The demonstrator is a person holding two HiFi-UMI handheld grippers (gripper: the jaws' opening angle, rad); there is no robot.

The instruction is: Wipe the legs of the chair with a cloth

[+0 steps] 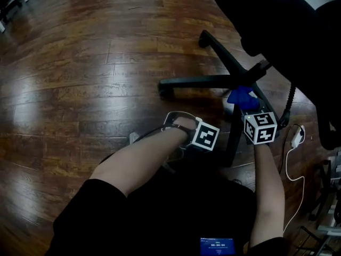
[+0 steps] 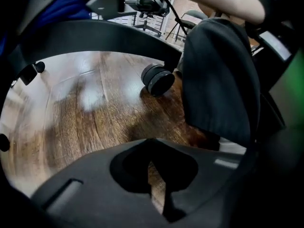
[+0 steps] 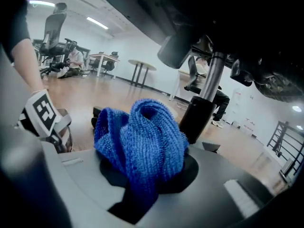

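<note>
Blue knitted cloth [image 3: 142, 141] pinched in our right gripper [image 3: 145, 184], beside the chair's black column [image 3: 202, 113].
Our left gripper [image 2: 154, 179] has its jaws together, empty, over glossy wooden floor [image 2: 95, 113] near a round caster [image 2: 158, 79].

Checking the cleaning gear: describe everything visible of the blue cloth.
The blue cloth looks like knobbly microfibre, bunched into thick folds. The right hand-held gripper is shut on its lower part, the folds bulging above the jaws. It is close to the chair base, near the central column; whether it touches them is unclear.
</note>
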